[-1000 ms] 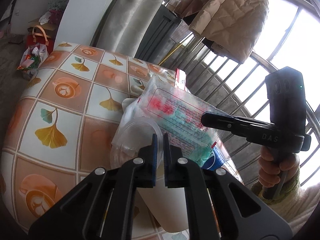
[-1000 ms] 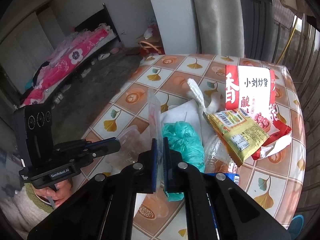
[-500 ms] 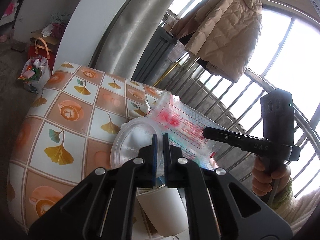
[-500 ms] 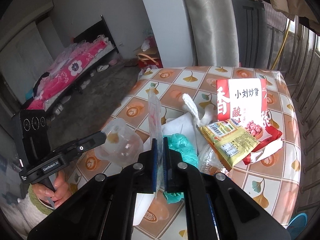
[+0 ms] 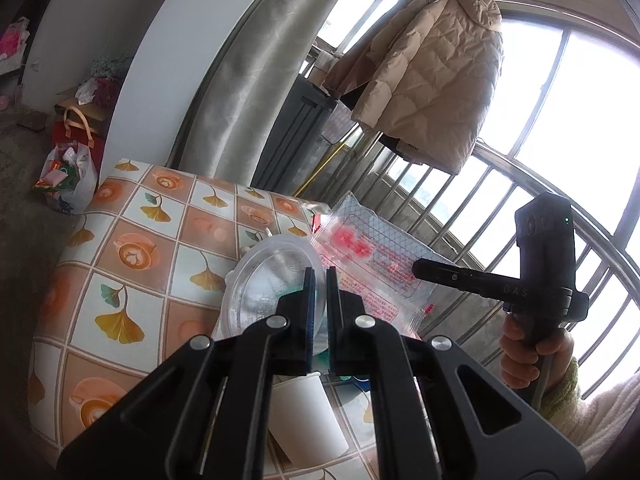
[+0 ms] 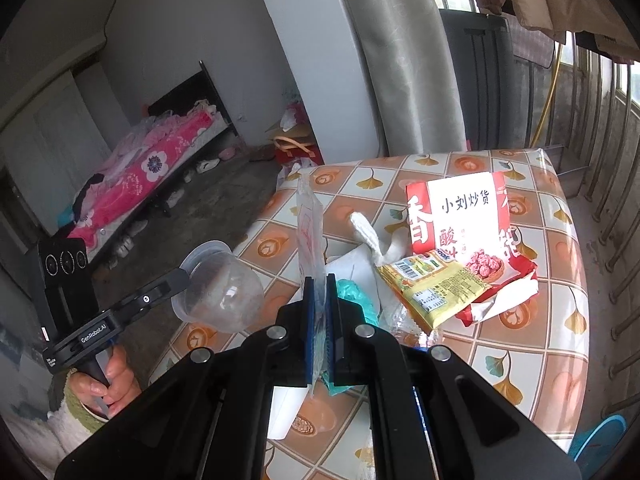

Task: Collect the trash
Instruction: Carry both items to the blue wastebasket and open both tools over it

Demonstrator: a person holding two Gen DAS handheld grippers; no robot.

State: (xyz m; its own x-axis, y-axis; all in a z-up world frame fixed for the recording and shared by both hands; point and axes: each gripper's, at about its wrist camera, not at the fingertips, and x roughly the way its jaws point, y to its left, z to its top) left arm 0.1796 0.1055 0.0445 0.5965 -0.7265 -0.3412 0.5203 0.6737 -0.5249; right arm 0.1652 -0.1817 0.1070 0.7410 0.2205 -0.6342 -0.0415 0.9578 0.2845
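So both grippers are clamped on trash and holding it up off the table (image 6: 560, 216), the one with the orange-and-white tile cloth with ginkgo leaves and coffee cups printed on it.

The left gripper (image 5: 318, 280) has its jaws pinched together on the rim of a clear plastic cup (image 6: 218, 292). The cup is see-through, a bit cloudy and scuffed, with a wide flanged lip, and it's tipped on its side in the air above the table's near-left edge. From the left wrist view its mouth faces the camera, so the round rim looks like a ring.

The right gripper (image 6: 320, 288) is squeezed tight on a clear plastic bag (image 5: 372, 264), thin and crinkly, with a fine grid pattern and pink-red print on it. It's held edge-on in the right wrist view, standing up over the table, just beside the cup.

Still lying on the table: a big red and white snack bag (image 6: 464, 216) with Chinese lettering toward the far-right side, a yellow wrapper (image 6: 432, 288) overlapping its near edge, a crumpled white tissue (image 6: 372, 240) beside that, and a teal plastic wad (image 6: 356, 292) near the middle. A white paper cup (image 5: 308, 416) lies on the table's near edge, under the grippers.
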